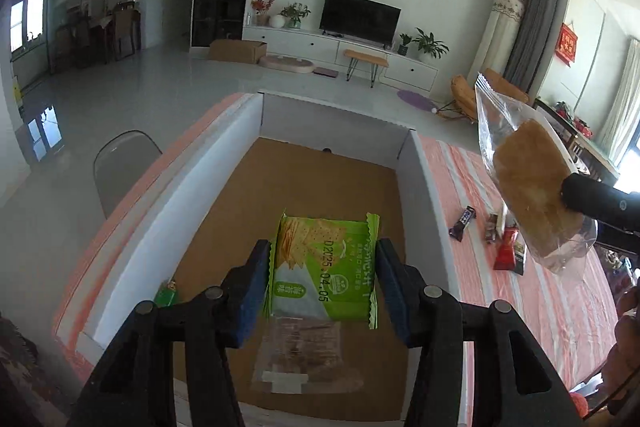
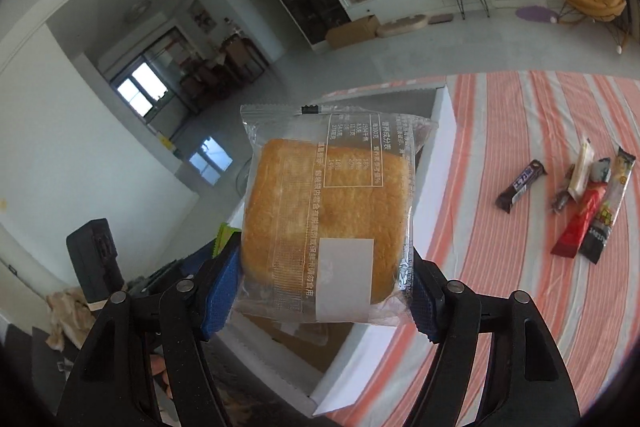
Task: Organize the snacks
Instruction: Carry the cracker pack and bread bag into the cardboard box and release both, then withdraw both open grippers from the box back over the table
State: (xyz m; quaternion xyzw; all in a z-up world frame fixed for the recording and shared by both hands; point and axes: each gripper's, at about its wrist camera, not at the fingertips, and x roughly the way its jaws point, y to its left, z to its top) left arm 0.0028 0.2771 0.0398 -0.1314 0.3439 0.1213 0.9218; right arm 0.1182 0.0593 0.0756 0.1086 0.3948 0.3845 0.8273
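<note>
My left gripper (image 1: 322, 281) is shut on a green cracker packet (image 1: 326, 265) and holds it over the open white cardboard box (image 1: 424, 183). A clear-wrapped snack (image 1: 300, 355) lies on the box's brown floor under the packet. My right gripper (image 2: 324, 287) is shut on a clear-wrapped golden cake (image 2: 328, 215) and holds it in the air beside the box's right wall (image 2: 434, 163). The cake also shows in the left wrist view (image 1: 532, 195), up at the right of the box.
Several small snack bars (image 2: 580, 203) lie on the pink-striped tablecloth (image 2: 520, 307) right of the box; they also show in the left wrist view (image 1: 492, 235). A small green packet (image 1: 166, 293) lies in the box's left corner. A grey chair (image 1: 120, 167) stands left of the table.
</note>
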